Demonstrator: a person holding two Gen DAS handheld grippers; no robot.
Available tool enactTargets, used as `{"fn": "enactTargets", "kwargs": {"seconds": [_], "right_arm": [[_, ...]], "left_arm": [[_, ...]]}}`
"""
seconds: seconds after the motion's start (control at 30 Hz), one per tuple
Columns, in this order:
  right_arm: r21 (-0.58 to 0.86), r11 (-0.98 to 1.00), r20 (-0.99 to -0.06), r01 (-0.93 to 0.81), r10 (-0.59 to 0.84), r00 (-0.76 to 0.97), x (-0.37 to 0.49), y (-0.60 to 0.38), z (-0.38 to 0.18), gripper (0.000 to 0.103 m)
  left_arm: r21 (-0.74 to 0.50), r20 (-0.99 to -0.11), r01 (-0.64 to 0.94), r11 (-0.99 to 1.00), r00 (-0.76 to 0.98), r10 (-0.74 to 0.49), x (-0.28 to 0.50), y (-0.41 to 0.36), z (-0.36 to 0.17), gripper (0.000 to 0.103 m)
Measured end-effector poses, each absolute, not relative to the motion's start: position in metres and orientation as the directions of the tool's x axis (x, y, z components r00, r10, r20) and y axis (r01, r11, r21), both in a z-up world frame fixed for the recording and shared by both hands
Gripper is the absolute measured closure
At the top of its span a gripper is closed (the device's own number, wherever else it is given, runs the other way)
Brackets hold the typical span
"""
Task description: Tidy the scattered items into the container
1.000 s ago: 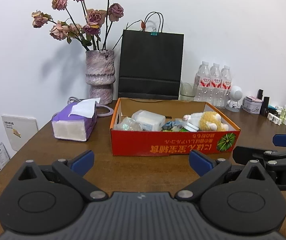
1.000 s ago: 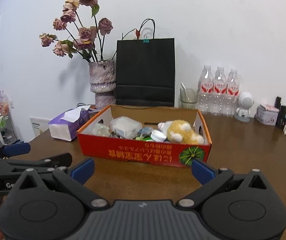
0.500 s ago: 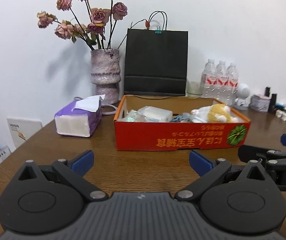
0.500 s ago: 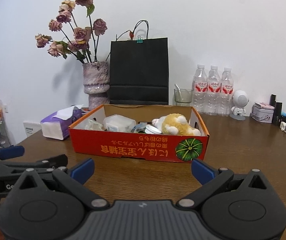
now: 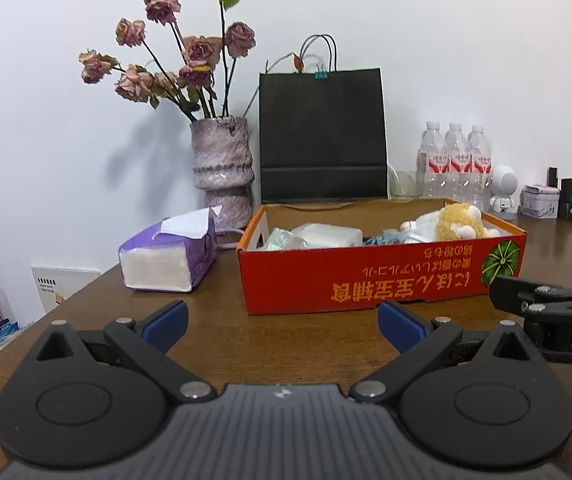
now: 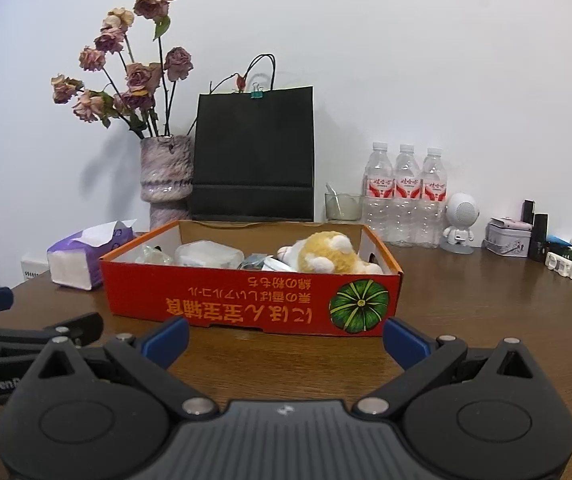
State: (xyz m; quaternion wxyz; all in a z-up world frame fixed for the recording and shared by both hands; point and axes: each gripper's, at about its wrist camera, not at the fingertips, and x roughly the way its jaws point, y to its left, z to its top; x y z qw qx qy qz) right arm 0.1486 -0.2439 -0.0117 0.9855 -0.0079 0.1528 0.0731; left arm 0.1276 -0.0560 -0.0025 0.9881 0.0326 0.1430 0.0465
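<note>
Left gripper [image 5: 281, 324] wide, holding nothing; right gripper [image 6: 284, 338] likewise wide, unladen; red box [image 6: 245, 304] mid-table [image 6: 486, 320], plush toy [image 6: 326, 258] inside, near its right wall.

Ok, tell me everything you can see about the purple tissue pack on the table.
The soft purple plastic tissue pack lies flat on the brown wooden table, left of the red cardboard box and apart from it, in front of the mottled purplish vase. Its top is torn open and a white tissue sticks up out of it. The near end is clear and shows the white stack inside. Nothing grips it; only the table touches it.
</note>
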Motion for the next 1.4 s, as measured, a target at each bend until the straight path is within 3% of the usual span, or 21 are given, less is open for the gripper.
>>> {"fn": "enactTargets", "kwargs": {"seconds": [1.4], "right_arm": [[-0.045,0.994,-0.265,-0.102,0.087,0.960,0.138,-0.234,-0.015,0.000]], "left_arm": [[0.082,-0.268,-0.097,0.992,0.957,0.115,0.124,-0.056,-0.002,0.000]]}}
